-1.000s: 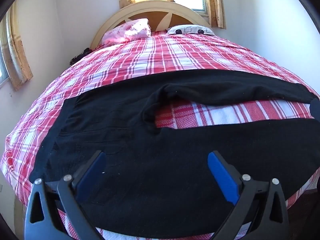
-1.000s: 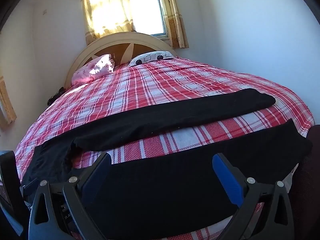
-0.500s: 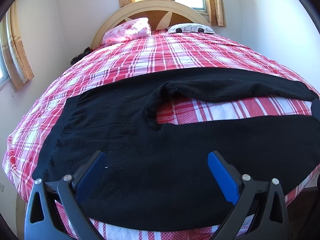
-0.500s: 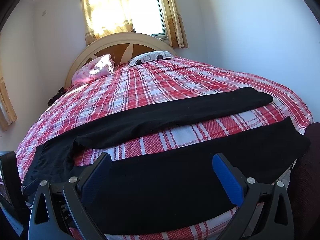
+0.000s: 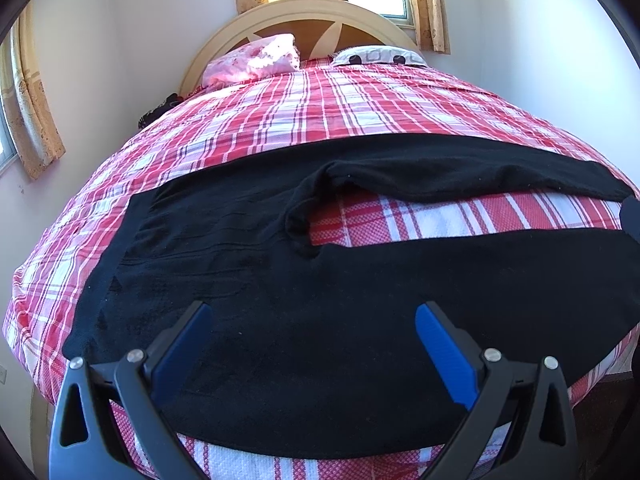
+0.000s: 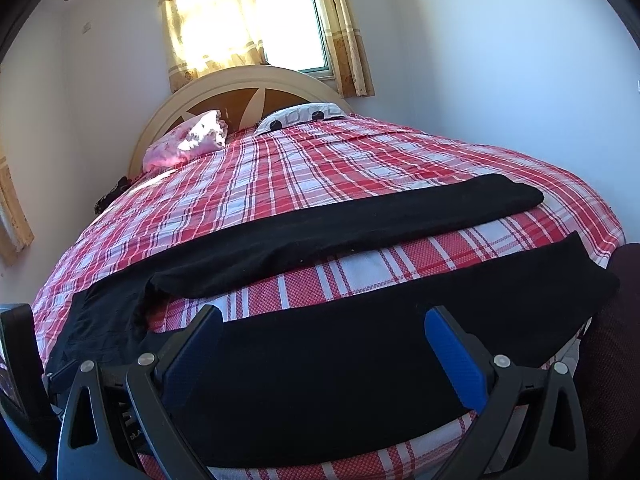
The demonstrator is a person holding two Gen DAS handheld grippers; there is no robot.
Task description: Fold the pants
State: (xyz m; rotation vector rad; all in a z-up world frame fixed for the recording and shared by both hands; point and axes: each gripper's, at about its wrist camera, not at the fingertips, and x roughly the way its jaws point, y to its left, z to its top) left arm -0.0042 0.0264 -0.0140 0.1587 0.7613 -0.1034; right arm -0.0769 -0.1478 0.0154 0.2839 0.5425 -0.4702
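Black pants (image 5: pixel 248 264) lie spread flat across the near end of a bed with a red and white plaid cover (image 5: pixel 320 112). The waist is at the left, and the two legs run to the right with a strip of plaid between them. In the right wrist view the far leg (image 6: pixel 360 220) and the near leg (image 6: pixel 360 360) both show. My left gripper (image 5: pixel 310 316) is open and empty, above the near edge of the seat and near leg. My right gripper (image 6: pixel 322 320) is open and empty, above the near leg.
A pink pillow (image 5: pixel 256 62) and a patterned white pillow (image 5: pixel 376 56) lie at the curved headboard (image 5: pixel 304 12). A curtained window (image 6: pixel 276 28) is behind it. Walls flank the bed. A dark object (image 6: pixel 616 340) stands at the bed's near right corner.
Both grippers have drawn back and risen a little, so more of the bed's near edge shows below the pants. The pants have not moved. Both grippers stay open.
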